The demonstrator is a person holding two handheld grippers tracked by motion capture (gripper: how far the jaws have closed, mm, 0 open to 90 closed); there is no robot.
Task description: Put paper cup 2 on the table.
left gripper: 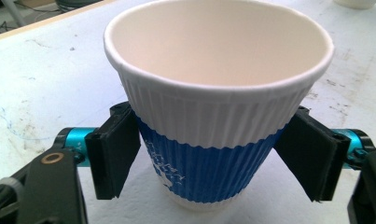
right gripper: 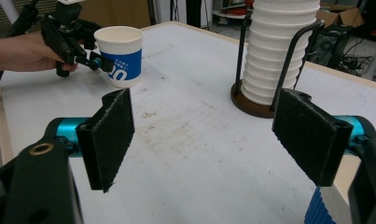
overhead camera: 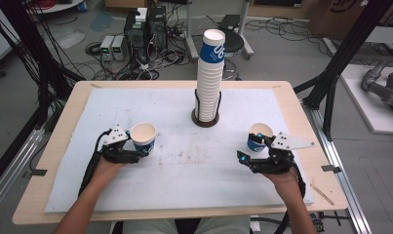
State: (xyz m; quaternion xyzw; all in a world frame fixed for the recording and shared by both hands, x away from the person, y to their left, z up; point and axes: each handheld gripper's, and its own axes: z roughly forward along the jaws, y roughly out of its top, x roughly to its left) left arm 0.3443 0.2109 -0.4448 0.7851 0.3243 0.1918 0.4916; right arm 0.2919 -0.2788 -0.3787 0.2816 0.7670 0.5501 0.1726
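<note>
Risk sits mostly at the left gripper (overhead camera: pixel 141 150), as we read it. Its jaws flank the left cup (left gripper: pixel 217 107), which stands upright on the white mat (overhead camera: pixel 184 190) at the near left; the pads look just clear of the ribbed wall, though on the left side we cannot tell for certain. If we pull away at an angle, a pad could catch the cup and tip it. The right gripper (right gripper: pixel 209 135) has its jaws wide apart with nothing between them, and the right cup (overhead camera: pixel 259 137) stands just beside it, near right. A careless swing there could knock that cup, or reach the tall cup stack (overhead camera: pixel 209 80) at the far centre.
</note>
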